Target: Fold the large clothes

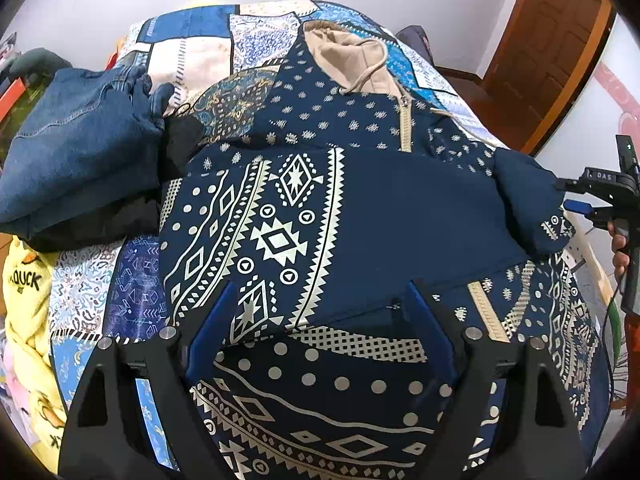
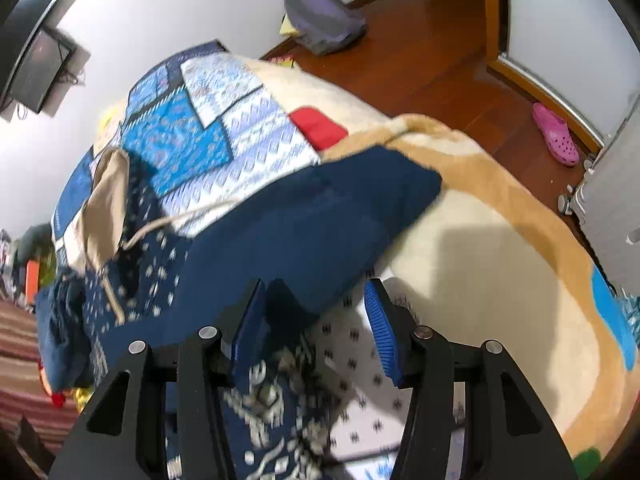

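Garment: navy hooded jacket with white geometric print and beige lining (image 1: 360, 208), spread on patchwork-quilted bed (image 1: 208, 52).
Left hand-held gripper (image 1: 316, 312): jaws wide, hovering over jacket.
Right hand-held gripper (image 2: 316, 320): released, sleeve edge between jaws.

On the yellow garment (image 1: 28, 300) bunched at the left edge of the left wrist view, black block letters read "DUCK", with the first letter partly cut off by a fold. Lower on the same garment more black letters show, turned sideways and too cut off to read. At the right edge of that view, the black body of the right gripper (image 1: 576, 196) carries small pale letters "DAS". In the right wrist view no writing can be read.
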